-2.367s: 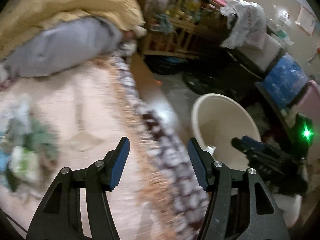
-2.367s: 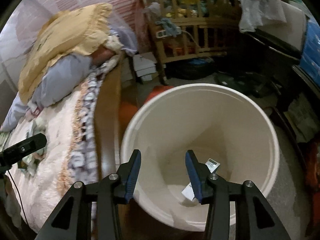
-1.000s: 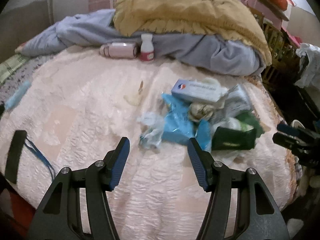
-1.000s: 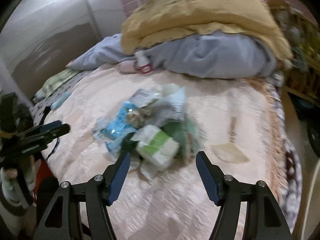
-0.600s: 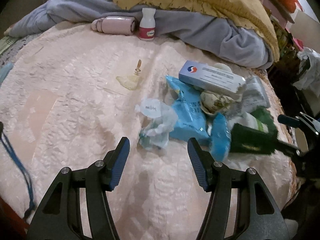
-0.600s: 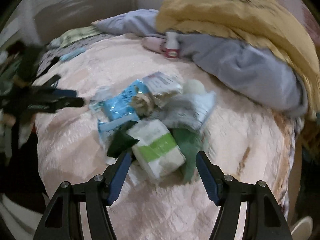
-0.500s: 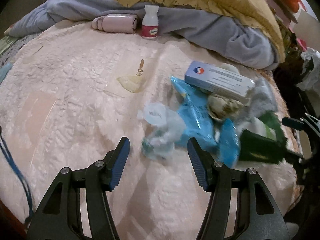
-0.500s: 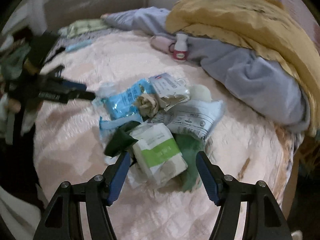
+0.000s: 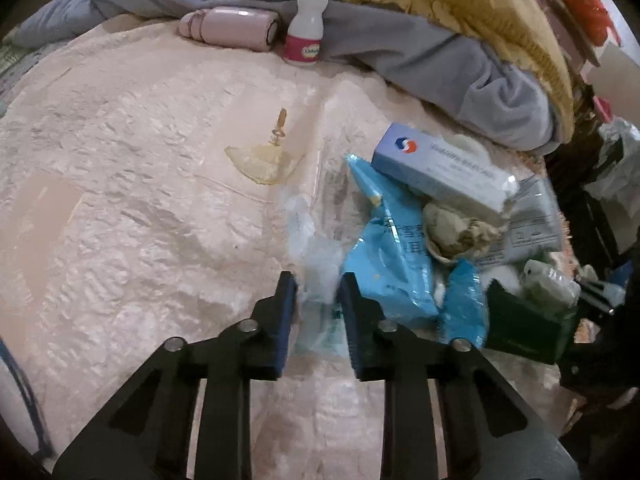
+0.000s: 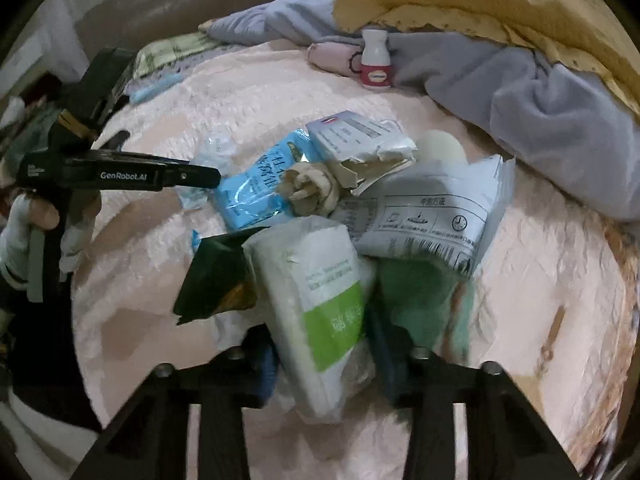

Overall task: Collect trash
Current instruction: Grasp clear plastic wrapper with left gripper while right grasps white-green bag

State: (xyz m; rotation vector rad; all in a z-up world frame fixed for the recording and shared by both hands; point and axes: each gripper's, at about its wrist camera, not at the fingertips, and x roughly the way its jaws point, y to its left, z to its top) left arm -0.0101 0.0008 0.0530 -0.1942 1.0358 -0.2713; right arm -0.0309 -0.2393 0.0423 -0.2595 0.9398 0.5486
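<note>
A heap of trash lies on the pink bedspread (image 9: 120, 184): a blue snack bag (image 9: 392, 256), a pale blue carton (image 9: 440, 168), a crumpled paper ball (image 9: 456, 232), a grey-white sachet (image 10: 432, 216) and a dark green packet (image 10: 216, 280). My left gripper (image 9: 318, 288) is shut on a clear crumpled plastic wrapper (image 9: 316, 256) at the heap's left edge; it also shows in the right wrist view (image 10: 208, 178). My right gripper (image 10: 322, 344) is shut on a white and green tissue pack (image 10: 320, 304) at the heap's near side.
A small white bottle with a pink label (image 9: 304, 36) and a pink roll (image 9: 232, 32) stand at the back against a grey blanket (image 9: 460, 64) and a yellow quilt (image 9: 460, 0). A yellowish stain (image 9: 264, 160) marks the bedspread. Dark clutter lies past the bed's right edge.
Both grippers moved forward into the heap and closed: the left onto the clear plastic wrapper, the right onto the white and green pack.
</note>
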